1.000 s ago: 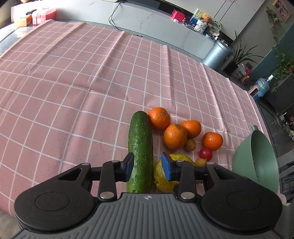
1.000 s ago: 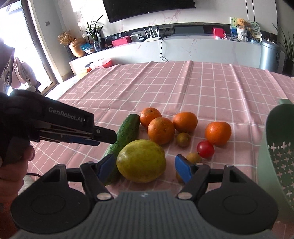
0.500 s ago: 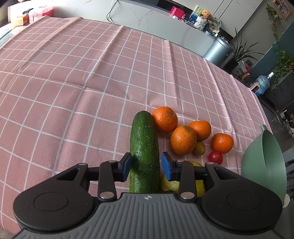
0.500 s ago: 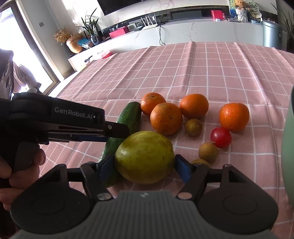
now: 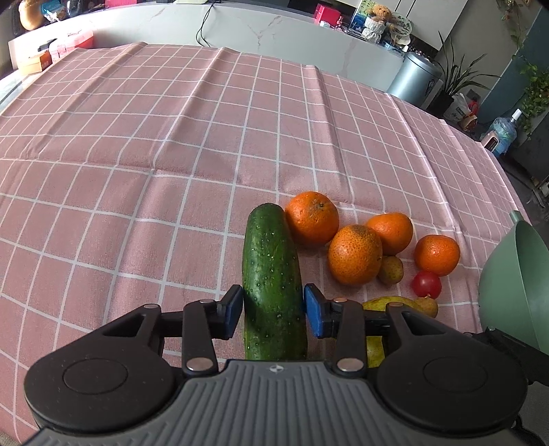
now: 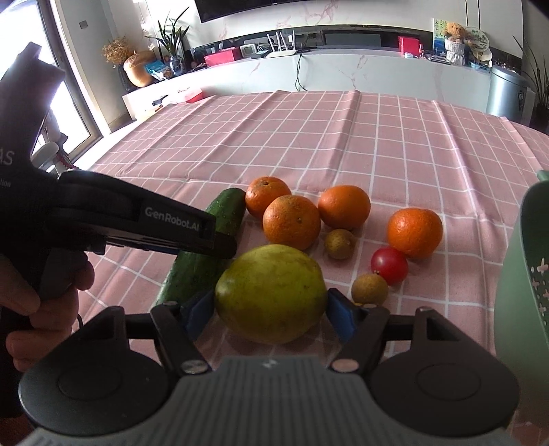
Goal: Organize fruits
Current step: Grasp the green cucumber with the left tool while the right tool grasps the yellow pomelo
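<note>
A dark green cucumber [image 5: 269, 254] lies on the pink checked cloth [image 5: 137, 171]. My left gripper [image 5: 273, 310] straddles its near half, jaws opening, with a thin gap at the right pad. In the right wrist view that left gripper [image 6: 219, 245] hangs over the cucumber [image 6: 223, 212]. My right gripper [image 6: 270, 314] is shut on a big yellow-green fruit [image 6: 271, 288], both blue pads against its sides. Beyond lie several oranges [image 6: 291, 221], a red tomato [image 6: 389, 265] and two small brown fruits [image 6: 339, 243].
A green colander [image 6: 521, 274] stands at the right edge of the cloth, close to the tomato and an orange [image 5: 436, 254]. A person's hand [image 6: 44, 308] grips the left tool. A white counter [image 5: 274, 31] runs behind the table.
My left gripper slid sideways and down, so the cucumber now sits centred between its pads, which stand slightly wider. The right pads closed in from a gap onto the yellow-green fruit.
</note>
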`<move>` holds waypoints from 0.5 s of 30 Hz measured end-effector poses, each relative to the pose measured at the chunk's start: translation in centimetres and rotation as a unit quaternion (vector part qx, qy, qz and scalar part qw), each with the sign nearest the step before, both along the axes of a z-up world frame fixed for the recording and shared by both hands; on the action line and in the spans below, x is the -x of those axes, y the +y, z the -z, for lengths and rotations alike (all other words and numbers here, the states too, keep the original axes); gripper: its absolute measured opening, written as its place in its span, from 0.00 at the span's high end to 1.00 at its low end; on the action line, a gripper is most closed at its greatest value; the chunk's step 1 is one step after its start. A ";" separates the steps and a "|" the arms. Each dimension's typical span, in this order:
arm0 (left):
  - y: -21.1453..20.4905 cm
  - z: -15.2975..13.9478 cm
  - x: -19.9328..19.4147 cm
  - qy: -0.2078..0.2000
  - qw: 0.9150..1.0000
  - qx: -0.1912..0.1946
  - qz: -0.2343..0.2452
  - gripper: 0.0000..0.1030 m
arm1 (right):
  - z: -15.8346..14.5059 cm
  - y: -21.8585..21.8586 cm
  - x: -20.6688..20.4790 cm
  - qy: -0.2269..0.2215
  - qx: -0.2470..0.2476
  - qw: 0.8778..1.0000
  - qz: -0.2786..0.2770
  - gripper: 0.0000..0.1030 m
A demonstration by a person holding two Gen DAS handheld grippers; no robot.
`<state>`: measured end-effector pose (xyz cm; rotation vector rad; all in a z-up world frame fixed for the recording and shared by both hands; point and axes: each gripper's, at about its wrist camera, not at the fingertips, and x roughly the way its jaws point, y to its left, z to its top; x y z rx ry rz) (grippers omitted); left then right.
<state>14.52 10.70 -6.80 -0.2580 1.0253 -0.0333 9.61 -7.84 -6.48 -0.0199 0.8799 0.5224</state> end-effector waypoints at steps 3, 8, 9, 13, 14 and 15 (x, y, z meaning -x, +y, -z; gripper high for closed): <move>-0.3 0.0 0.1 -0.006 1.000 -0.013 0.008 0.57 | 0.1 0.1 0.0 -0.008 -0.002 1.000 0.000 0.33; -0.4 -0.1 0.3 -0.009 1.000 -0.015 0.010 0.58 | 0.3 0.5 -0.2 -0.024 -0.001 1.000 -0.003 0.34; -0.3 -0.1 0.3 -0.008 1.000 -0.013 0.009 0.58 | 0.3 0.5 -0.1 -0.028 0.000 1.000 -0.005 0.34; -0.4 -0.2 0.7 -0.006 1.000 -0.021 0.012 0.59 | 0.3 0.5 0.2 -0.033 0.004 0.999 -0.008 0.35; -0.4 -0.2 0.8 -0.006 1.000 -0.022 0.012 0.59 | 0.2 0.5 0.3 -0.034 0.006 0.999 -0.008 0.35; -0.4 -0.2 0.9 -0.004 1.000 -0.022 0.011 0.59 | 0.1 0.4 0.4 -0.035 0.007 0.999 -0.009 0.35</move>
